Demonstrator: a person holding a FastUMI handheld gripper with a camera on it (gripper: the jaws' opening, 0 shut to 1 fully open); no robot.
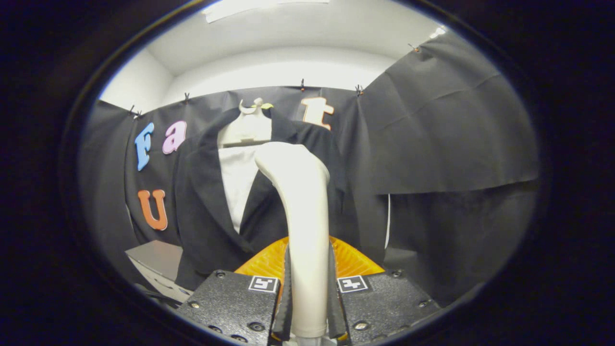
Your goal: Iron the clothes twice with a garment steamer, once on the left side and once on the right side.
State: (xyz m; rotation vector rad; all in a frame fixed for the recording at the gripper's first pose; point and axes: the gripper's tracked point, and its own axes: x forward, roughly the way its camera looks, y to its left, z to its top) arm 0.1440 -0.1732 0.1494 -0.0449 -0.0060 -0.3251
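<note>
Steamer (300, 202) clamped between tongs (309, 293), facing jacket (202, 202)

Smooth plastic against matt cloth

The garment steamer (300, 211) is smooth, faintly glossy cream plastic, clamped on both sides by the gripper (308, 288), whose fingers (287, 298) have ribbed, rubbery-looking pads on matt, grainy blocks. The jacket (206, 202) is dark matt woven cloth over a smooth white shirt (236, 185); its hanger (246, 127) looks like pale plastic.

Cream garment steamer (300, 202) upright — before a dark jacket (202, 211), perhaps touching.
</note>
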